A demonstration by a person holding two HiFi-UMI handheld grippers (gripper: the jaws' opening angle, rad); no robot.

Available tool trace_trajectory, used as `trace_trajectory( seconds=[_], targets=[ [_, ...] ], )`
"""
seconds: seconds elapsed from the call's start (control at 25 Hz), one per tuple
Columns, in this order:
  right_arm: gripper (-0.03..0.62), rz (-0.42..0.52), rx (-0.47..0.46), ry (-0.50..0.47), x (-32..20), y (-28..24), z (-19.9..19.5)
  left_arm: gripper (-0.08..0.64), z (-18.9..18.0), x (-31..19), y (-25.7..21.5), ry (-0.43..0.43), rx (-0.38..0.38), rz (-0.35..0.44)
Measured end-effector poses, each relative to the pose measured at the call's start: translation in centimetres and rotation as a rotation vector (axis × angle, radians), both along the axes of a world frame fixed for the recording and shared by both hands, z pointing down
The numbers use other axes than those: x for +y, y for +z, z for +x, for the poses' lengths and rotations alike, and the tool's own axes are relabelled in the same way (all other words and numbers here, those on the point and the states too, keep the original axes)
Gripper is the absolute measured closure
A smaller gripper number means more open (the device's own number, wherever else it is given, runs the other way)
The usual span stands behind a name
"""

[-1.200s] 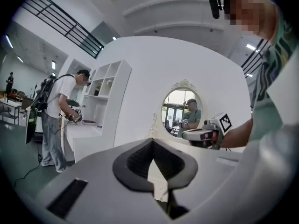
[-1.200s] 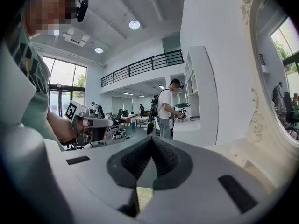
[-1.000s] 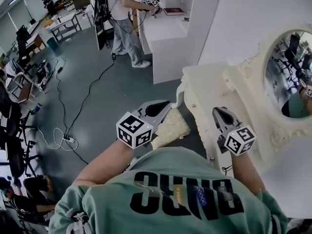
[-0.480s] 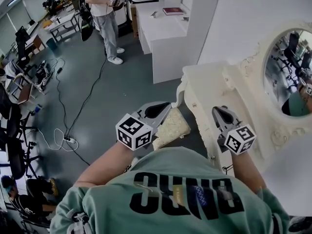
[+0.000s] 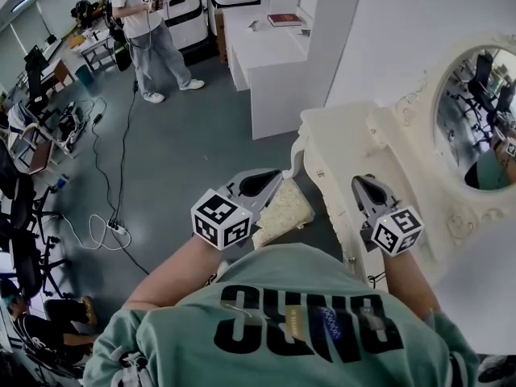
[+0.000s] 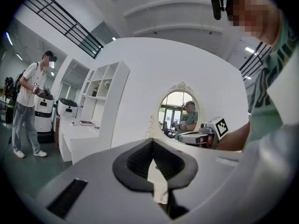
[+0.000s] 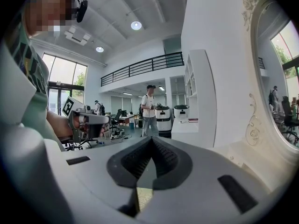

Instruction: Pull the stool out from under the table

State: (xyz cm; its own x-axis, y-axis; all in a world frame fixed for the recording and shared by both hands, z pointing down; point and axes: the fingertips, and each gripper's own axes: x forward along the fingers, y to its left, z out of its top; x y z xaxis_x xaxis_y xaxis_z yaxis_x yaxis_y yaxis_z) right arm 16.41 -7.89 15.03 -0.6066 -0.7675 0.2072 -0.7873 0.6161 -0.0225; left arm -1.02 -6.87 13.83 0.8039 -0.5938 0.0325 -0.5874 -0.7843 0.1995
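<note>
Grey smooth floor (image 5: 201,143) fills the head view from 9 to 12 o'clock, with a thin dark cable (image 5: 121,176) snaking across it and a person (image 5: 145,22) standing far off at 11. A plain white counter (image 5: 270,55) with square edges stands at 12. At 2 to 3 o'clock sits the table (image 5: 347,135), cream-white with carved scrollwork and a curved leg, carrying an oval mirror (image 5: 476,119) in an ornate frame.

The stool (image 5: 284,208) shows just above centre as a pale cushioned seat with a nubbly woven texture. It is close against the table's left corner, and its right side is hidden beneath the tabletop.

My left gripper (image 5: 262,181) hovers over the stool's left edge with its ribbed dark pads pressed together on nothing. My right gripper (image 5: 365,190) hangs above the table's front edge, tips likewise meeting and empty. Open floor lies leftward of the stool, toward 9 o'clock.
</note>
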Motion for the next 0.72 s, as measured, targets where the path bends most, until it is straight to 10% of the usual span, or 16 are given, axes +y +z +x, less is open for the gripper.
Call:
trace_trajectory(
  seconds=[0.72],
  targets=[
    [0.6,0.018,0.018,-0.017,0.52,0.18,-0.74,0.552,-0.43,0.83,-0.18,-0.008,0.007,0.006]
  ],
)
